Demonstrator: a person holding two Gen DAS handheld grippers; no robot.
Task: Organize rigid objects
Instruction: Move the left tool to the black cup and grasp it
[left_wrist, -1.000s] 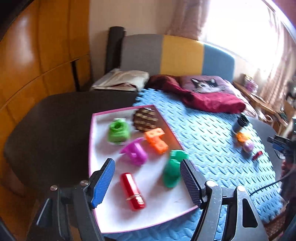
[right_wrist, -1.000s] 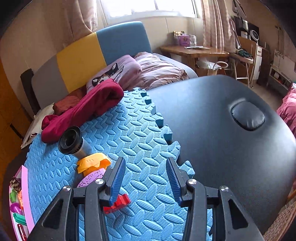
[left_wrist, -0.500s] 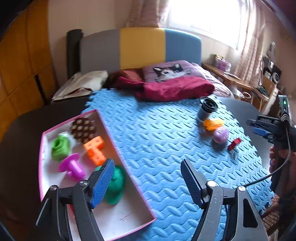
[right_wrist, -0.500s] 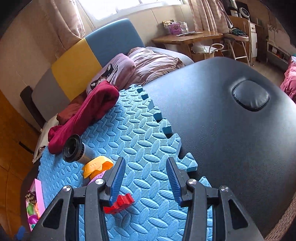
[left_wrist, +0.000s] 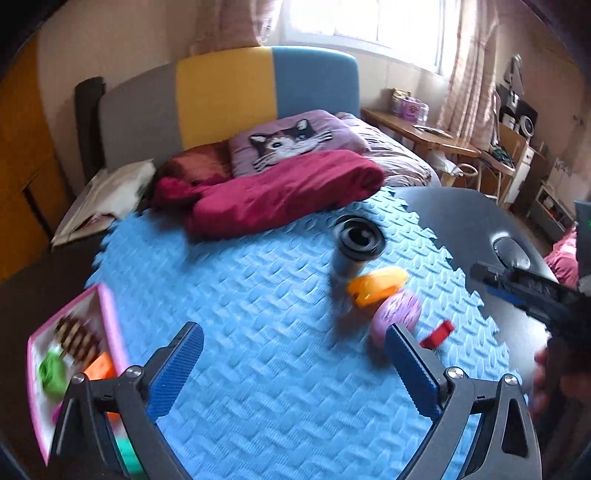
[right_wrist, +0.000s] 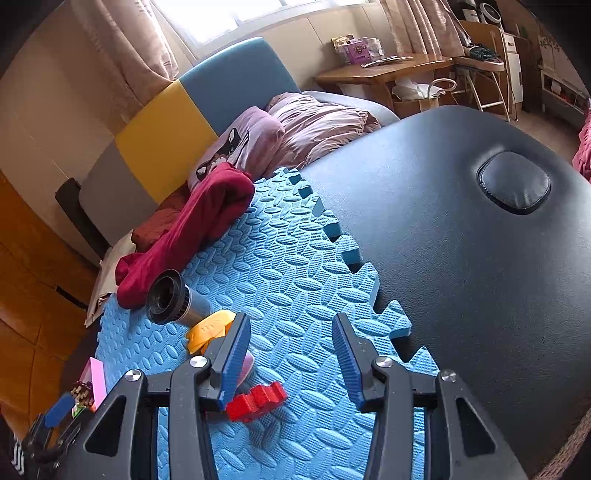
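My left gripper (left_wrist: 295, 365) is open and empty above the blue foam mat (left_wrist: 240, 295). Ahead and right of it lie a black cylinder (left_wrist: 354, 251), an orange piece (left_wrist: 376, 286), a purple piece (left_wrist: 397, 317) and a small red piece (left_wrist: 437, 334). The pink-rimmed tray (left_wrist: 110, 325) with several toys sits at the far left. My right gripper (right_wrist: 288, 354) is open and empty over the mat (right_wrist: 295, 266); the red piece (right_wrist: 256, 400) lies just beside its left finger, with the orange piece (right_wrist: 210, 328) and black cylinder (right_wrist: 170, 297) beyond.
A dark red cloth (left_wrist: 273, 192) lies along the mat's far edge, before a bed with a cat pillow (left_wrist: 291, 140). The dark padded table (right_wrist: 461, 258) extends right of the mat. The other gripper (left_wrist: 532, 291) shows at the right edge.
My left gripper has swung right, away from the tray, toward the loose pieces on the mat. My right gripper has shifted slightly and stays open.
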